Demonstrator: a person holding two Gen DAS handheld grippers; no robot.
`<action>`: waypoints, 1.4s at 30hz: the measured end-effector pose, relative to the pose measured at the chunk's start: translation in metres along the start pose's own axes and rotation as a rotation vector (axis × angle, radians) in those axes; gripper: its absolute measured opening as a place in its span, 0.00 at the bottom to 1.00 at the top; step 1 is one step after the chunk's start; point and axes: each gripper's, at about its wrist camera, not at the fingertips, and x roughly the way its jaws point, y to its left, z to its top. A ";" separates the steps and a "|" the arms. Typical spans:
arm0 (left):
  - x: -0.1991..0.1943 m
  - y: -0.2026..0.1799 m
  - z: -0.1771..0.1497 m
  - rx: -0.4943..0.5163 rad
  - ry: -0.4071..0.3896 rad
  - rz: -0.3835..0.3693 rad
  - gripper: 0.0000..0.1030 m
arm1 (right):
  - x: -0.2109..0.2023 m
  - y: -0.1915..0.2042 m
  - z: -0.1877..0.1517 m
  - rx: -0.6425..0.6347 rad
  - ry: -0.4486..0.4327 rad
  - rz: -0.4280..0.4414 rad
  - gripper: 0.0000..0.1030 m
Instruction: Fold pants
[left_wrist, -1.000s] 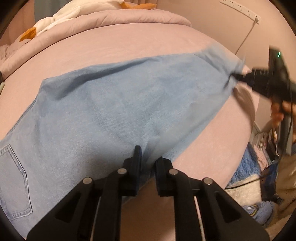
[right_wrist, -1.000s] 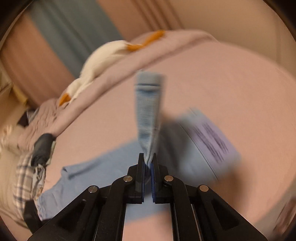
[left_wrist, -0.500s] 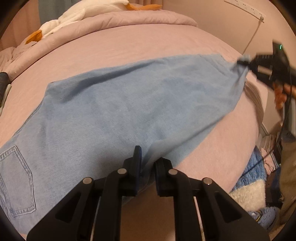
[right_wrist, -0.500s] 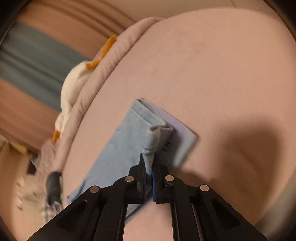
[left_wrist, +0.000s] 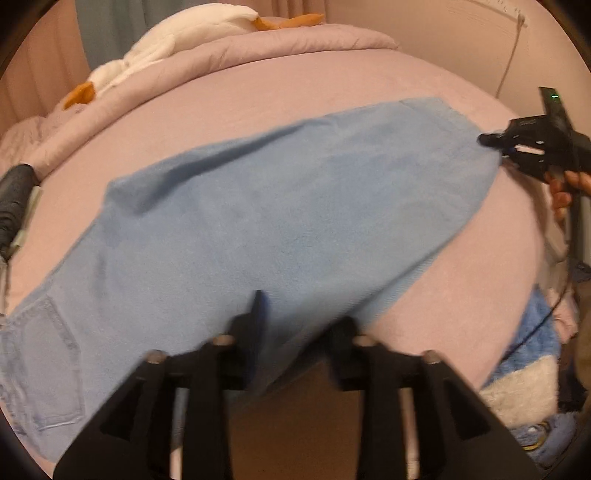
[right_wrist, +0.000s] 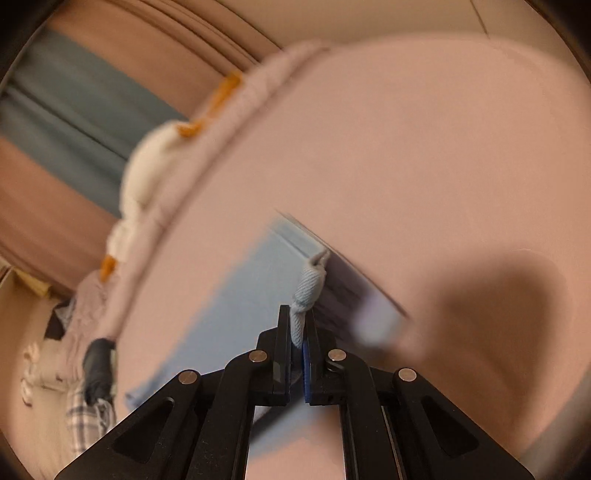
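Light blue denim pants (left_wrist: 277, 206) lie spread across the pink bed (left_wrist: 258, 96), with a back pocket at the lower left. At the near edge of the bed my left gripper (left_wrist: 301, 321) has its jaws opening. The pants' near edge lies loose between the fingers. At the far right, my right gripper (left_wrist: 491, 142) is shut on the hem of the leg. In the right wrist view that gripper (right_wrist: 300, 328) pinches a bunched corner of the pants (right_wrist: 229, 302) just above the sheet.
A white plush goose (left_wrist: 177, 40) and a rolled pink duvet lie at the head of the bed. A dark object (left_wrist: 14, 199) sits at the left edge. A blue and white rug (left_wrist: 524, 373) and a cable lie on the floor at right. A hand (left_wrist: 565, 192) holds the right gripper.
My left gripper's jaws have spread apart from their grip on the denim edge. The right gripper has carried the hem down towards the sheet, and the leg now lies flatter.
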 end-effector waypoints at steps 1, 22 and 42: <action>-0.003 0.003 0.000 -0.009 0.005 -0.002 0.46 | 0.006 -0.005 -0.001 -0.008 0.012 -0.002 0.05; -0.021 0.163 -0.012 -0.456 -0.022 -0.003 0.45 | 0.072 0.226 -0.115 -1.068 0.255 0.081 0.21; -0.073 0.211 -0.043 -0.548 -0.110 0.033 0.45 | 0.130 0.306 -0.130 -0.891 0.339 0.227 0.21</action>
